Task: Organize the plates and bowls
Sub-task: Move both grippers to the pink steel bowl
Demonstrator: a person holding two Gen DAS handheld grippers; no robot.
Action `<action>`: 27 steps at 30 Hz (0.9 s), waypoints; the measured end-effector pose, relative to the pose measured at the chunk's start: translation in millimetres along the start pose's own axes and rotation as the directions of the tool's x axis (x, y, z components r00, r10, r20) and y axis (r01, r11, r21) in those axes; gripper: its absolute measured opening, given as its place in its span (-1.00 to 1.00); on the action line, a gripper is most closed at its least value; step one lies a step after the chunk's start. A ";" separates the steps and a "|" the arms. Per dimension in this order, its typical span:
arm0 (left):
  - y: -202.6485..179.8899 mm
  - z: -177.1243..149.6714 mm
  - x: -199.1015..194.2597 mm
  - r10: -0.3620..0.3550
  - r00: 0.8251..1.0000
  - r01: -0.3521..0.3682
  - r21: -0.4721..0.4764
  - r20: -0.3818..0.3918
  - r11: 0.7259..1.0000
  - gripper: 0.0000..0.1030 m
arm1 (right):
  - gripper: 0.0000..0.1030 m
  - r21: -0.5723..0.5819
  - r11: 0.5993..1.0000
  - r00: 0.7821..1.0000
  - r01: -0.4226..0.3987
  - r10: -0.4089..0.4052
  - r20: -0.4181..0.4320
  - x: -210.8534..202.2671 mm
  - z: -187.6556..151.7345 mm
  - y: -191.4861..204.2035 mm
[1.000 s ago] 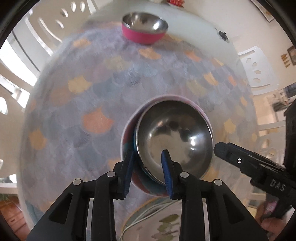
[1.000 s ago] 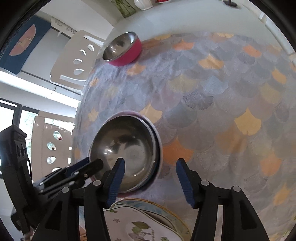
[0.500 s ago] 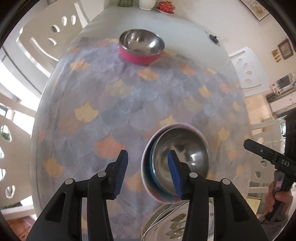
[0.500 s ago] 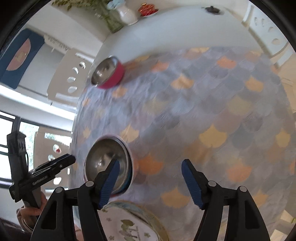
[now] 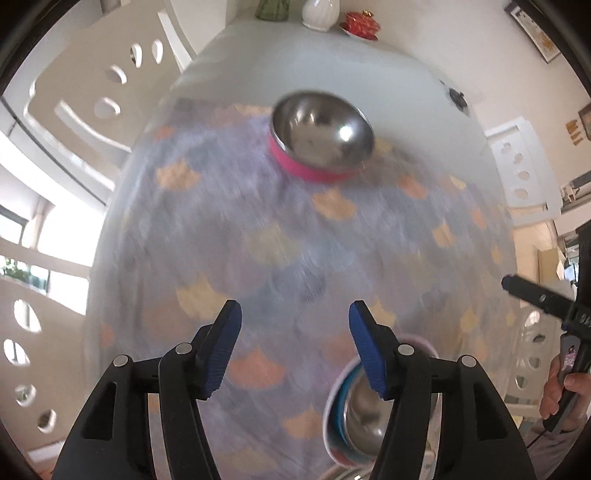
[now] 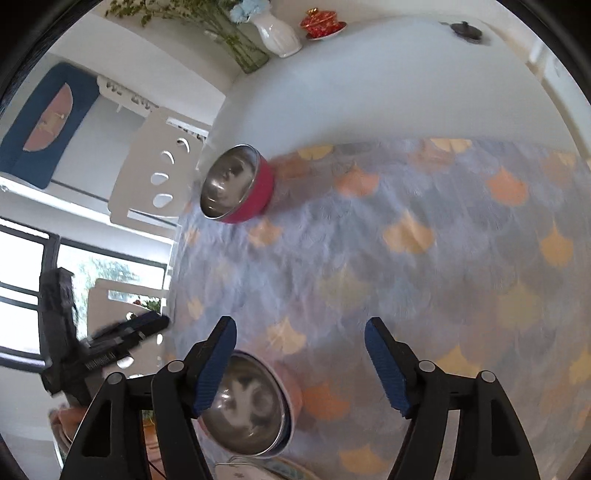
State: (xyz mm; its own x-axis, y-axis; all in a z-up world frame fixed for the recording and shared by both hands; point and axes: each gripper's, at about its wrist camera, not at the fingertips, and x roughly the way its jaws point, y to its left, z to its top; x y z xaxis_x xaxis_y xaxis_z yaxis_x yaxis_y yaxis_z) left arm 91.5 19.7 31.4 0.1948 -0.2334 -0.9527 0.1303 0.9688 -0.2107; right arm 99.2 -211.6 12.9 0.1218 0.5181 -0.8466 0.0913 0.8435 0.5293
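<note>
Patterned cloth (image 5: 280, 236) covers near part of counter (image 5: 369, 74); far part bare. Lone bowl (image 5: 320, 136) on cloth's far edge. Nested bowls (image 5: 354, 413) at near edge, well apart from lone bowl. Plate (image 6: 251, 469) just before nested bowls. Vase (image 6: 277, 33) and lidded cup on saucer (image 6: 322, 23) side by side at counter's far end. Chairs (image 5: 110, 85) left and right of counter.

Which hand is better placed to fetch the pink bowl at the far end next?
Probably left: the pink bowl sits nearly straight ahead of the empty left tool, whereas for the right tool it lies off to the left.
</note>
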 end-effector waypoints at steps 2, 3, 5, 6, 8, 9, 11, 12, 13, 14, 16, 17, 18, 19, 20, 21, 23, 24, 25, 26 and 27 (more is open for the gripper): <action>3.0 18.3 -4.2 -0.003 0.999 0.003 -0.005 0.033 1.000 0.14 | 0.36 0.012 1.000 1.000 0.000 0.000 -0.002 4.1 11.0 -4.8; 3.5 28.3 -5.0 0.008 0.999 -0.008 -0.007 0.053 1.000 0.15 | 0.36 0.032 0.999 1.000 -0.014 0.014 0.003 4.4 17.1 -8.0; 4.2 46.4 -1.5 0.021 0.996 -0.019 -0.017 0.090 1.000 0.35 | 0.36 0.075 0.993 0.996 -0.088 0.086 0.038 2.7 33.4 -11.2; 5.6 54.4 4.0 0.009 0.996 -0.006 -0.033 0.091 0.999 0.38 | 0.36 0.085 0.989 0.992 -0.120 0.116 0.059 3.5 42.8 -9.4; 12.1 67.8 16.3 -0.024 0.997 0.030 -0.082 0.070 0.996 0.38 | 0.36 0.079 0.989 0.991 -0.122 0.116 0.071 10.4 57.2 -1.1; 15.8 73.5 20.7 -0.031 0.997 0.038 -0.104 0.068 0.994 0.38 | 0.36 0.071 0.991 0.992 -0.111 0.106 0.071 16.6 63.4 4.3; 21.2 84.1 26.9 -0.020 0.996 0.031 -0.121 0.090 0.992 0.38 | 0.36 0.044 0.993 0.992 -0.114 0.111 0.059 34.0 72.5 17.7; 22.8 88.9 29.8 -0.008 0.995 0.020 -0.126 0.101 0.992 0.38 | 0.36 0.034 0.992 0.991 -0.125 0.123 0.052 41.8 75.9 22.9; 24.7 92.9 33.1 -0.003 0.994 0.017 -0.132 0.109 0.991 0.38 | 0.36 0.031 0.990 0.990 -0.135 0.134 0.049 51.3 78.8 27.8; 26.8 97.2 36.9 -0.005 0.993 0.022 -0.140 0.117 0.990 0.37 | 0.36 0.032 0.989 0.989 -0.141 0.139 0.056 59.1 81.0 30.5; 28.9 103.7 44.0 0.005 0.991 0.014 -0.144 0.131 0.989 0.34 | 0.36 0.029 0.990 0.987 -0.137 0.134 0.088 73.2 84.7 34.1; 28.5 106.6 47.0 0.016 0.990 0.004 -0.135 0.142 0.991 0.34 | 0.36 0.013 0.991 0.987 -0.130 0.129 0.093 79.9 86.1 34.9; 27.5 109.2 50.5 0.021 0.988 -0.002 -0.124 0.151 0.992 0.34 | 0.36 0.003 0.992 0.987 -0.129 0.128 0.098 85.6 88.4 35.7; 27.0 111.6 54.5 0.026 0.988 -0.008 -0.116 0.153 0.993 0.34 | 0.36 -0.001 0.990 0.984 -0.142 0.141 0.105 90.7 91.0 35.7; 26.4 115.1 61.8 0.033 0.989 -0.016 -0.113 0.145 0.993 0.34 | 0.36 -0.004 0.985 0.979 -0.170 0.169 0.116 95.9 94.2 36.3; 27.3 117.7 67.2 0.029 0.990 -0.012 -0.116 0.137 0.993 0.34 | 0.36 -0.011 0.982 0.975 -0.186 0.186 0.121 99.1 96.1 37.1; 29.0 119.4 74.8 0.030 0.991 -0.014 -0.122 0.127 0.992 0.34 | 0.36 -0.044 0.981 0.973 -0.190 0.194 0.125 108.7 100.9 43.0; 29.6 120.2 78.7 0.038 0.992 -0.024 -0.119 0.121 0.993 0.34 | 0.36 -0.063 0.982 0.975 -0.176 0.183 0.128 113.7 102.9 46.3; 30.0 121.3 81.0 0.041 0.992 -0.028 -0.111 0.122 0.993 0.34 | 0.36 -0.080 0.984 0.977 -0.159 0.168 0.132 118.9 104.4 49.5; 30.0 122.5 83.7 0.045 0.991 -0.033 -0.102 0.125 0.994 0.34 | 0.36 -0.092 0.985 0.979 -0.148 0.159 0.129 124.5 105.6 51.7; 30.2 123.9 86.6 0.053 0.991 -0.041 -0.097 0.126 0.994 0.34 | 0.36 -0.102 0.985 0.981 -0.141 0.153 0.123 131.5 106.7 53.5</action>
State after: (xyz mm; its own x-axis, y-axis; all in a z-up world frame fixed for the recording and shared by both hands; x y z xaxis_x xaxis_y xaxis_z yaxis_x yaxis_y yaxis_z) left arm 232.7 18.5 -30.4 0.3225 -0.1903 -0.9272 0.0277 0.9811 -0.1917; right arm 225.5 -113.5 -64.2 0.2547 0.6200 -0.7421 -0.0278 0.7718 0.6352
